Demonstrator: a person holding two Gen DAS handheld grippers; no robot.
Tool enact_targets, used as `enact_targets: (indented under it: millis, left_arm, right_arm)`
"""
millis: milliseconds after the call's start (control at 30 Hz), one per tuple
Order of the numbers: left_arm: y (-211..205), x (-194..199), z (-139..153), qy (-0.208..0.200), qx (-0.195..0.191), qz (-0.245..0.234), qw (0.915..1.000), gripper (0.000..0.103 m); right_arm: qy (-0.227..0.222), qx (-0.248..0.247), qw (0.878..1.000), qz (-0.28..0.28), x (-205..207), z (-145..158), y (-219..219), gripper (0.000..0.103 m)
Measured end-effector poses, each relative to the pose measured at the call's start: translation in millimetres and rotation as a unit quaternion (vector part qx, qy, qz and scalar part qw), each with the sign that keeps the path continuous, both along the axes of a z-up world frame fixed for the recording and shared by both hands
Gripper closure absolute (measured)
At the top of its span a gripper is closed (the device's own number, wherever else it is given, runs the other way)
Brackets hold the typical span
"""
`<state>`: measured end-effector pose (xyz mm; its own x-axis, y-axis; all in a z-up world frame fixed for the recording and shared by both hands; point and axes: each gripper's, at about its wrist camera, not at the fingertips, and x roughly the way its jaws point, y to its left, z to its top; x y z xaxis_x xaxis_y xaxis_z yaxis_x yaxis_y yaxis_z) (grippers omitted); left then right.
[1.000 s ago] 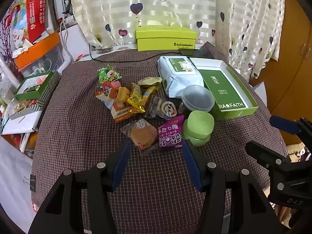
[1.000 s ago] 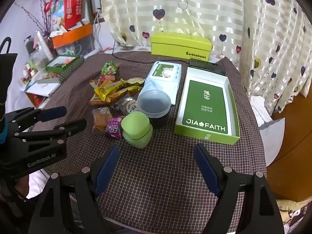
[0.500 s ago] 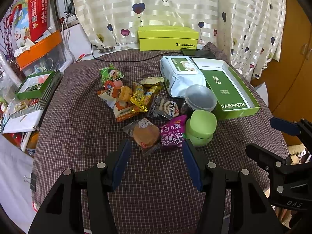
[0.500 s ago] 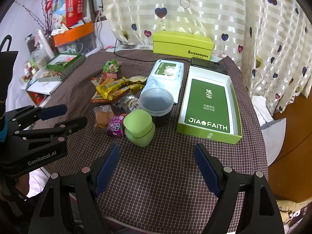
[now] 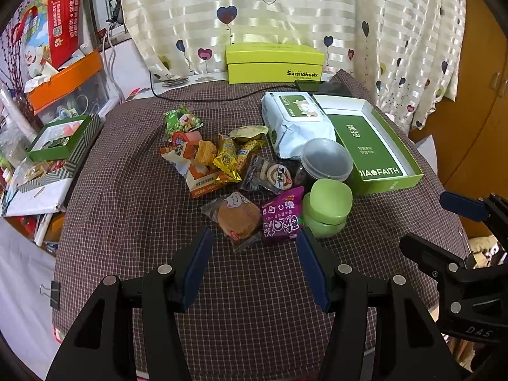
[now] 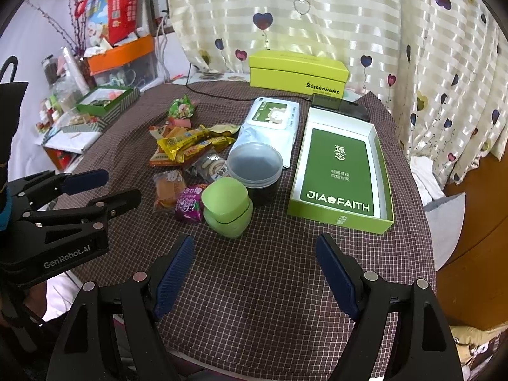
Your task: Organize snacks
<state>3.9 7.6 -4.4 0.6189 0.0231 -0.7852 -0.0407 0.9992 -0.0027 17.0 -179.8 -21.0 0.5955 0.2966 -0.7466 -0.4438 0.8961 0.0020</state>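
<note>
The left gripper (image 5: pixel 254 247) is held over the desk (image 5: pixel 127 197) with its jaws wide apart and nothing between them. The right gripper (image 6: pixel 254 254) is held the same way, jaws apart and empty. The snacks (image 5: pixel 222 158) are piled left of the green box (image 5: pixel 390 184). A green jar (image 5: pixel 328 209) is set just beside the box, touching a purple packet (image 5: pixel 281 214).
</note>
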Motion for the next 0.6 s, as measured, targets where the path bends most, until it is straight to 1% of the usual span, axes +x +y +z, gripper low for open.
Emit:
enact_targets:
  millis: [600]
  left_arm:
    - [0.3, 2.2, 0.1, 0.0, 0.001, 0.002, 1.0, 0.046]
  right_arm:
    - [0.002, -0.002, 1.0, 0.003, 0.6, -1.3, 3.3, 0.023]
